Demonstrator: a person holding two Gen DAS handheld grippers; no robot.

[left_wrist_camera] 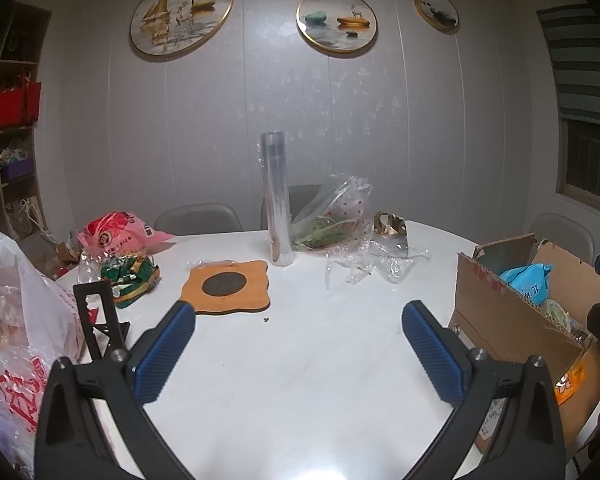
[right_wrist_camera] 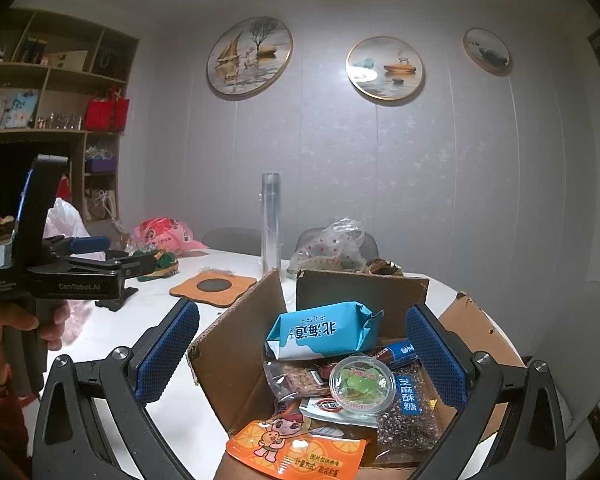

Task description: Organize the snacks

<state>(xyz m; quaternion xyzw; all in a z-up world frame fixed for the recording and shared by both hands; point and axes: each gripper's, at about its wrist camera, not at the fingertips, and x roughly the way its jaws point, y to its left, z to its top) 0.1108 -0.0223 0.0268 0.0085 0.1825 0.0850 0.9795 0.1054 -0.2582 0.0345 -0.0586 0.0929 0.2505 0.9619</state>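
Note:
An open cardboard box (right_wrist_camera: 240, 344) on the white table holds snacks: a light blue packet (right_wrist_camera: 320, 330), a clear jelly cup (right_wrist_camera: 360, 386), a sesame brittle pack (right_wrist_camera: 410, 408) and an orange pouch (right_wrist_camera: 296, 450). My right gripper (right_wrist_camera: 302, 320) is open and empty, just above the box. The box also shows in the left wrist view (left_wrist_camera: 500, 312) at the right. My left gripper (left_wrist_camera: 299, 316) is open and empty over the bare table. A green snack bag (left_wrist_camera: 134, 276) and a pink bag (left_wrist_camera: 118, 232) lie at the far left.
A wooden trivet (left_wrist_camera: 228, 286), a tall clear cylinder (left_wrist_camera: 276, 200), crumpled clear plastic bags (left_wrist_camera: 340, 216) and a gold wrapper (left_wrist_camera: 390, 224) are at the back. A white plastic bag (left_wrist_camera: 16, 320) and a black stand (left_wrist_camera: 100, 320) are at the left. Chairs ring the table.

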